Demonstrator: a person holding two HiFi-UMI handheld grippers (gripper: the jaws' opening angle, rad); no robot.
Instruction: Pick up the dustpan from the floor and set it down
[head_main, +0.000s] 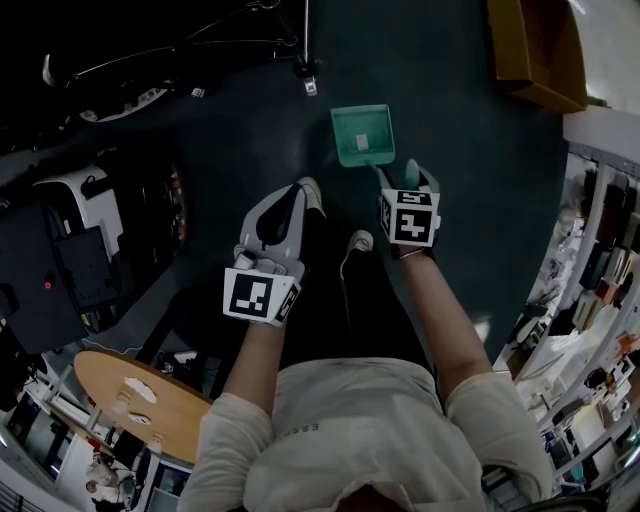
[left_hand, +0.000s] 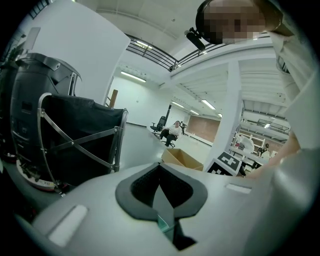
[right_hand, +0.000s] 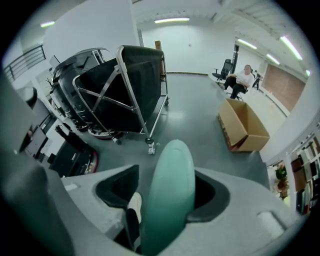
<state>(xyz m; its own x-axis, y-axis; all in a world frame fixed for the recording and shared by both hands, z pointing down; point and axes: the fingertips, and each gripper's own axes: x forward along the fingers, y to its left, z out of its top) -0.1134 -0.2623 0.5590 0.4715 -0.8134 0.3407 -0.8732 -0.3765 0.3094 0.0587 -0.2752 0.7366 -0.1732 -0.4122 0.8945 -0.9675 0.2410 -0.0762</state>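
A green dustpan (head_main: 361, 134) lies on the dark floor ahead of my feet, its handle (head_main: 411, 172) rising toward me. My right gripper (head_main: 410, 182) points steeply down around that handle. In the right gripper view the green handle (right_hand: 170, 195) stands between the jaws, with a gap on the left side where a shoe shows; the pads do not press on it, so the gripper (right_hand: 167, 192) is open. My left gripper (head_main: 297, 192) hovers to the left of the dustpan, apart from it, its jaws (left_hand: 161, 187) shut with nothing held.
A black folding cart (right_hand: 125, 90) and dark equipment (head_main: 60, 260) stand to the left. A cardboard box (head_main: 535, 50) sits at the far right, shelves (head_main: 600, 260) along the right edge, a round wooden table (head_main: 140, 400) behind me at left. My shoes (head_main: 360, 240) are just below the dustpan.
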